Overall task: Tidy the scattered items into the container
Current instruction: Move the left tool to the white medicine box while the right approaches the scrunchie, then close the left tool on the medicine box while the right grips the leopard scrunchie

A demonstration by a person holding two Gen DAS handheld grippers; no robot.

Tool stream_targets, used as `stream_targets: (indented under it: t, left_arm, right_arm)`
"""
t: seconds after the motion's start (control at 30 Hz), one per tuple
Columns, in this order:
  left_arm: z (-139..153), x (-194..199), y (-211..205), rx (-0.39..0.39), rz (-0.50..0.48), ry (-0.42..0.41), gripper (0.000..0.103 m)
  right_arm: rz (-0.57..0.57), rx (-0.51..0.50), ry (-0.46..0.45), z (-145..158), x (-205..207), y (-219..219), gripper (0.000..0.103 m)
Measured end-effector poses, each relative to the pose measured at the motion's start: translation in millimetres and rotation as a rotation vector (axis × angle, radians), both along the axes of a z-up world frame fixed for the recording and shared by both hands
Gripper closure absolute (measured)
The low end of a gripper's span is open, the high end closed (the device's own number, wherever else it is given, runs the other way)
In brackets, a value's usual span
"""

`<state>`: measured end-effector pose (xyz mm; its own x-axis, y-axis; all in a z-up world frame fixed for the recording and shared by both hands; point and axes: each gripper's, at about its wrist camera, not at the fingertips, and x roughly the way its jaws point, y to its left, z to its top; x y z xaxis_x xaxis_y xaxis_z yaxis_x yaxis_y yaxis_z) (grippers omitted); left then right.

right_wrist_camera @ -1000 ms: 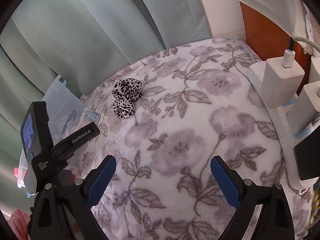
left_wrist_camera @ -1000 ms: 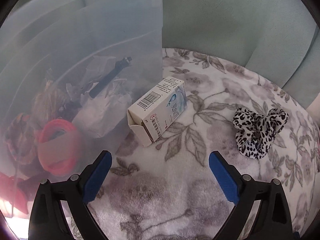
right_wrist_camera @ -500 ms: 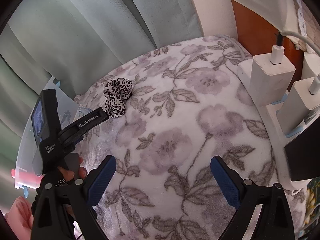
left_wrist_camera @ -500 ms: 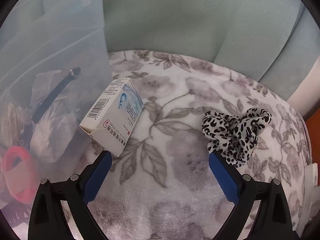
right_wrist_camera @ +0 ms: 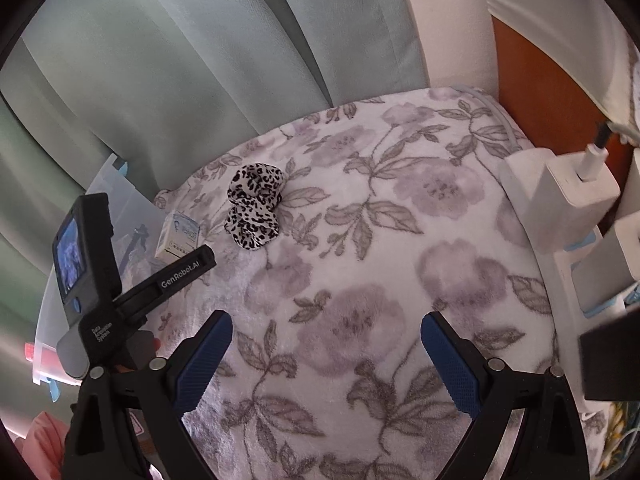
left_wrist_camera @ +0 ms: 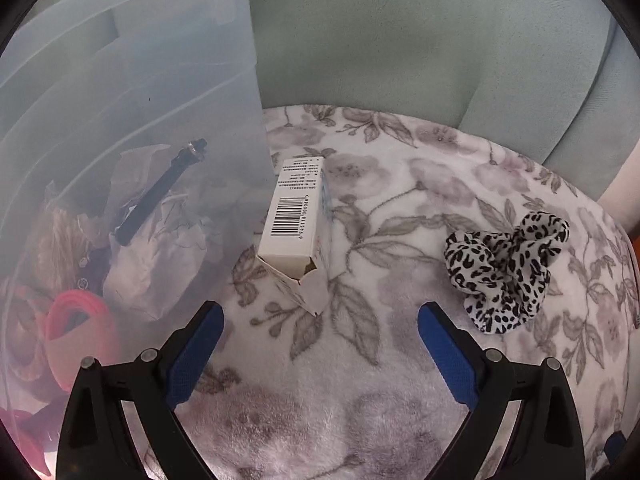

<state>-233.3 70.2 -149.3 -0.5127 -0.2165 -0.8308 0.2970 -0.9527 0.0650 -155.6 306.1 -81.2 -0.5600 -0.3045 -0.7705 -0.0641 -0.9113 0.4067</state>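
A floral blanket (left_wrist_camera: 360, 420) covers the surface, with the clear bin (left_wrist_camera: 120, 128) filling the left of the frame, already holding clutter. The small box (left_wrist_camera: 294, 220) lies against its wall, centre frame; the leopard scrunchie (left_wrist_camera: 506, 270) sits right. The left gripper (left_wrist_camera: 320, 344) hangs released just short of the box, apparently lining up a grasp: it needs to advance and close. The right gripper (right_wrist_camera: 326, 354) waits released, empty.

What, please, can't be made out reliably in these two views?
- Left wrist view: contents of the translucent container, blurred by its frosted wall.
- Left wrist view: small print on the medicine box, too small to read.
- Right wrist view: the medicine box, partly hidden behind the left gripper.
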Motion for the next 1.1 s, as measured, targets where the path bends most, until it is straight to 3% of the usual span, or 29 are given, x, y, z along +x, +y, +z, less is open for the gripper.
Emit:
stream_targets:
  t: [0.2,0.3,0.4,0.7,0.97,1.03,1.1]
  left_arm:
    - [-7.3,-12.7,4.0,-0.026,0.010,-0.020,0.005]
    - [-8.9,-17.6,2.8,-0.012,0.032,-0.017,0.005]
    - [-14.8,-32.2,2.3,0.017,0.057,-0.012,0.007]
    - [-22.3,-45.4,-5.9,0.058,0.107,0.009,0.021]
    - [-20.6,-56.0,-11.9,0.056,0.130,0.028,0.051]
    - [-19.6,-57.5,-12.4,0.056,0.130,0.028,0.060]
    - [-18.4,-58.6,-12.6,0.060,0.126,0.027,0.068]
  right_arm:
    - [0.069,-0.028,0.053,5.2,-43.8,-21.2,0.015]
    - [0.084,-0.042,0.043,-1.4,-66.8,-28.8,0.025]
    - [0.088,-0.085,0.027,-10.2,-85.5,-31.4,0.027]
    - [0.106,-0.139,-0.008,-31.5,-123.6,-44.6,0.033]
    - [0.075,-0.175,-0.021,-47.7,-133.9,-48.5,0.061]
    - [0.063,-0.185,-0.020,-48.7,-133.9,-47.2,0.077]
    - [0.061,-0.188,-0.018,-47.4,-132.4,-45.5,0.083]
